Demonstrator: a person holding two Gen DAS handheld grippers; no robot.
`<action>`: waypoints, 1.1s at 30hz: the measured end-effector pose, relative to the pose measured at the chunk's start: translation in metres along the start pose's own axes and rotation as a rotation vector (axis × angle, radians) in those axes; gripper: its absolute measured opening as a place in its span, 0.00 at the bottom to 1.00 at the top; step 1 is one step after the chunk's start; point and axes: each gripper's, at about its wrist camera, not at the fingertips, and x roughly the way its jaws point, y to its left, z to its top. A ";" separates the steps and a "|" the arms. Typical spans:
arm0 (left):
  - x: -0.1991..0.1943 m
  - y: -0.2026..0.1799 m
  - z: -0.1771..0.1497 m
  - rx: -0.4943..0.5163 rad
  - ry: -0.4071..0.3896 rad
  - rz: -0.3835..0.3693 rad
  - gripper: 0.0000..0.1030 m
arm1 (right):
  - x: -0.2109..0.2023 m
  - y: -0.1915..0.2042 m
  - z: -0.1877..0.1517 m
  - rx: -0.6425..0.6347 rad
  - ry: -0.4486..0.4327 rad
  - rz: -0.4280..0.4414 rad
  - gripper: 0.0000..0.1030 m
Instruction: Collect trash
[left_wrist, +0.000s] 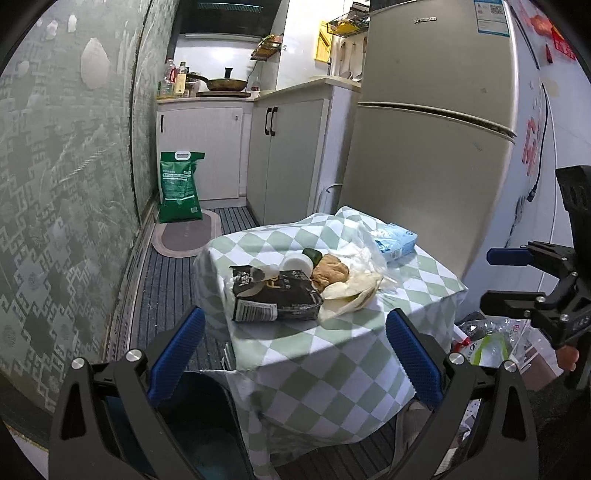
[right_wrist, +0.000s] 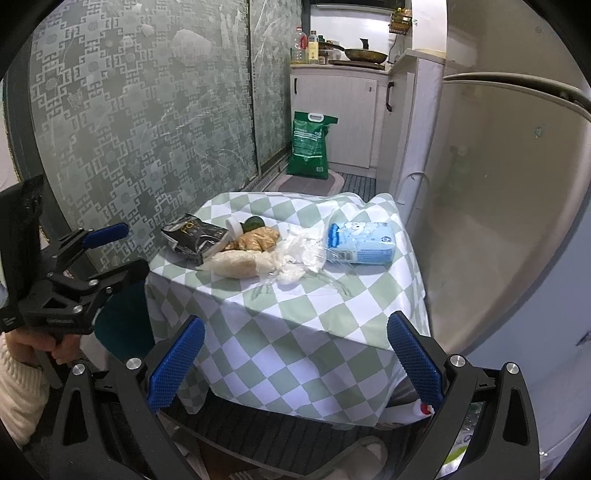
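Observation:
A small table under a green-and-white checked cloth (left_wrist: 332, 354) (right_wrist: 295, 314) holds a pile of trash: a black crumpled snack bag (left_wrist: 275, 295) (right_wrist: 194, 238), a brown crumpled paper (left_wrist: 330, 274) (right_wrist: 258, 238), a white cup (left_wrist: 297, 263), pale wrappers (left_wrist: 351, 291) (right_wrist: 236, 266), clear plastic film (right_wrist: 295, 254) and a light blue tissue pack (left_wrist: 395, 242) (right_wrist: 360, 242). My left gripper (left_wrist: 295, 354) is open and empty, just short of the table's near edge. My right gripper (right_wrist: 295, 362) is open and empty, in front of the table. Each gripper shows in the other's view (left_wrist: 517, 280) (right_wrist: 107, 251).
A fridge (left_wrist: 424, 140) stands right behind the table. A patterned glass sliding door (left_wrist: 55, 221) runs along the left. A green sack (left_wrist: 181, 186) and white cabinets (left_wrist: 288, 155) are at the back. A bag with bottles and packaging (left_wrist: 491, 343) sits low to the right of the table.

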 end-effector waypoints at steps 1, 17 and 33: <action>0.002 0.001 -0.001 -0.004 0.003 0.007 0.97 | 0.000 0.001 0.000 -0.001 0.000 0.003 0.97; 0.046 0.002 0.014 0.019 0.108 0.061 0.76 | 0.009 0.012 0.008 0.010 0.013 0.072 0.83; 0.076 0.002 0.021 0.089 0.149 0.115 0.78 | 0.018 0.009 0.012 0.040 0.017 0.074 0.78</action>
